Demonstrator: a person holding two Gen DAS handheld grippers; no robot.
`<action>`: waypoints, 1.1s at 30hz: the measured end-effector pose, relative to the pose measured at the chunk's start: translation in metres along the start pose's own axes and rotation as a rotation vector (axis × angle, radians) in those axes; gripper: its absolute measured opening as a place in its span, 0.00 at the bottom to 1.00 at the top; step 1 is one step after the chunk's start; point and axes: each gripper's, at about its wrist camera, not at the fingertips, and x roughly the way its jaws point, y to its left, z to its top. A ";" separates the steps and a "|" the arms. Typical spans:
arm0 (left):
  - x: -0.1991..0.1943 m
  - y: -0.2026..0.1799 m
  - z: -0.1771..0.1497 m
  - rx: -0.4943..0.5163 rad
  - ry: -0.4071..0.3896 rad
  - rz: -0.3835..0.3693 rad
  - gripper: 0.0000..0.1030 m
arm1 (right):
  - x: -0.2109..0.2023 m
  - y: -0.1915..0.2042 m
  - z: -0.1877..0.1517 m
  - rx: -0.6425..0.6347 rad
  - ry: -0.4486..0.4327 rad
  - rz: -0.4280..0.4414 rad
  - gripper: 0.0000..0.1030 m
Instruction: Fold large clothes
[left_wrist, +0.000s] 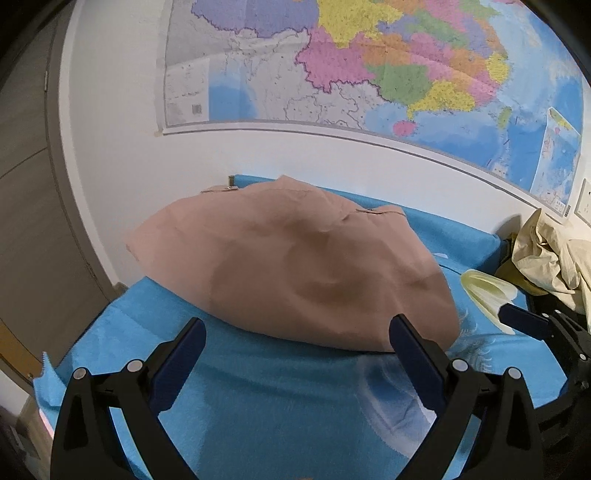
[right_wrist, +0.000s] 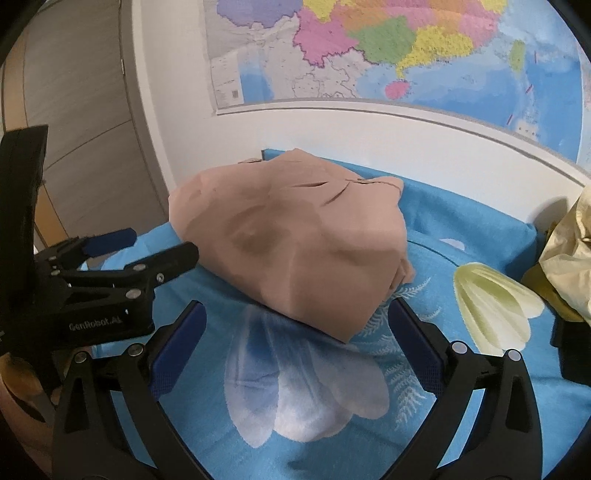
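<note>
A tan garment (left_wrist: 295, 266) lies folded in a compact bundle on the blue flowered cloth (left_wrist: 266, 398) that covers the table. It also shows in the right wrist view (right_wrist: 295, 240). My left gripper (left_wrist: 297, 328) is open and empty, its fingertips just short of the bundle's near edge. It shows from the side in the right wrist view (right_wrist: 147, 243), left of the bundle. My right gripper (right_wrist: 297, 317) is open and empty, with the bundle's near corner between its fingertips. One of its blue fingers (left_wrist: 524, 321) shows at the right of the left wrist view.
A pile of cream and yellow clothes (left_wrist: 554, 254) sits at the table's right end, also in the right wrist view (right_wrist: 569, 258). A white wall with a large map (left_wrist: 369, 66) stands behind the table. A wooden door (right_wrist: 81, 110) is at the left.
</note>
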 end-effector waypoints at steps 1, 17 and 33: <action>-0.002 0.000 -0.001 0.001 -0.008 0.009 0.93 | -0.002 0.001 -0.001 -0.005 -0.004 0.000 0.95; -0.019 0.003 -0.006 -0.002 -0.038 0.032 0.93 | -0.022 0.008 -0.006 -0.019 -0.028 0.011 0.95; -0.033 0.001 -0.009 -0.014 -0.048 0.024 0.93 | -0.034 0.012 -0.008 -0.020 -0.048 0.024 0.94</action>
